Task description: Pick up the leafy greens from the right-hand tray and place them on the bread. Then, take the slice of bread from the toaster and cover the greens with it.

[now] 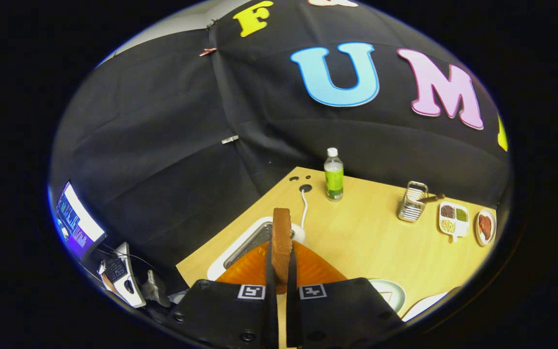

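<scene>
My gripper squeezes the bread tight above the toaster on the yellow table; a bottle stands behind.

Pale smooth wood table, chrome wire rack

Water bottle, wire rack, divided dish
</scene>
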Motion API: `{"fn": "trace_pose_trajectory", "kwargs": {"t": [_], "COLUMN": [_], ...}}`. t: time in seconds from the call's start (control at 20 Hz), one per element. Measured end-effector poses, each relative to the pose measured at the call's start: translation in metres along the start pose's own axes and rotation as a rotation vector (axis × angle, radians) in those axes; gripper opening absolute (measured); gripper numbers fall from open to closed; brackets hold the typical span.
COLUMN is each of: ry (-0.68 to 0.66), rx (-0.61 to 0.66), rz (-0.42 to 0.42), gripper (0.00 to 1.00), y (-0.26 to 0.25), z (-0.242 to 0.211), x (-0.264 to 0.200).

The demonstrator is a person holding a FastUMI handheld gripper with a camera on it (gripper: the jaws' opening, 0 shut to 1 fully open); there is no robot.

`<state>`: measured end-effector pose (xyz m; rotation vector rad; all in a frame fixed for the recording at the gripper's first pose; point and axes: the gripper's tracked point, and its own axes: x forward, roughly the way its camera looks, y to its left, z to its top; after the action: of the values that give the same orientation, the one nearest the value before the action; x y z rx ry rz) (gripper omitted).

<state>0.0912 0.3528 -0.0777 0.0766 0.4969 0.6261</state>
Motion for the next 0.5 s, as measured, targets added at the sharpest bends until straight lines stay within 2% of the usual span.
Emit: {"fn": "trace_pose_trajectory", "kwargs": {"t": [0.5], "ry": [0.079], "rx": [0.258], "rz": [-0.164], "gripper": [0.11], "y": [-0.133], "z": [-0.108], "x": [-0.029]}}
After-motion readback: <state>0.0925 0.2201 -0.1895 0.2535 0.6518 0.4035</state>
